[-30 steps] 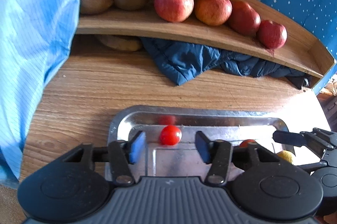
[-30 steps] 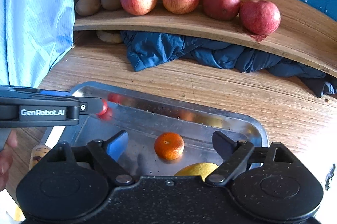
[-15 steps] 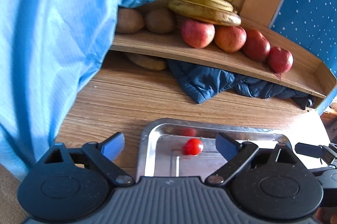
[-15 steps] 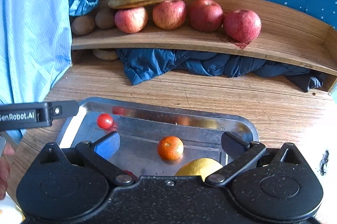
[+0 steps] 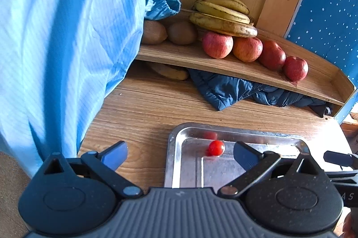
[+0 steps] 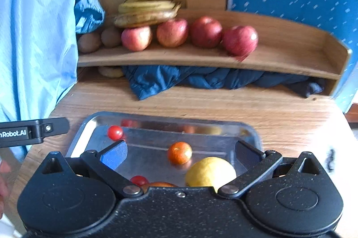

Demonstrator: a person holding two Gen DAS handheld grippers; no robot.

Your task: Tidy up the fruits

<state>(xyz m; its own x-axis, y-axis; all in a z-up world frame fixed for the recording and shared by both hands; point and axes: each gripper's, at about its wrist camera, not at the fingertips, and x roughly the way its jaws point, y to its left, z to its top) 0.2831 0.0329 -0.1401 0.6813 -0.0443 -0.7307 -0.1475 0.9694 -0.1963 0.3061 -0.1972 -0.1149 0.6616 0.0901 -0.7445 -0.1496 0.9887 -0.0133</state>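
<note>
Glossy round cherry tomato point(image 5: 216, 148) on shiny rectangular metal tray point(image 5: 173, 148).

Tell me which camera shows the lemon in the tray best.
The right wrist view: the lemon lies in the metal tray, partly behind the gripper body. The left wrist view doesn't show it at all.

The left gripper point(image 5: 180, 154) has just been opening; its jaws stand wide and empty. The right gripper point(image 6: 180, 152) seems equally wide, holding nothing.

Wide-spread left tongs point(image 5: 180, 154) above a cherry tomato point(image 5: 216, 148) loose in the steel tray point(image 5: 173, 148).
</note>
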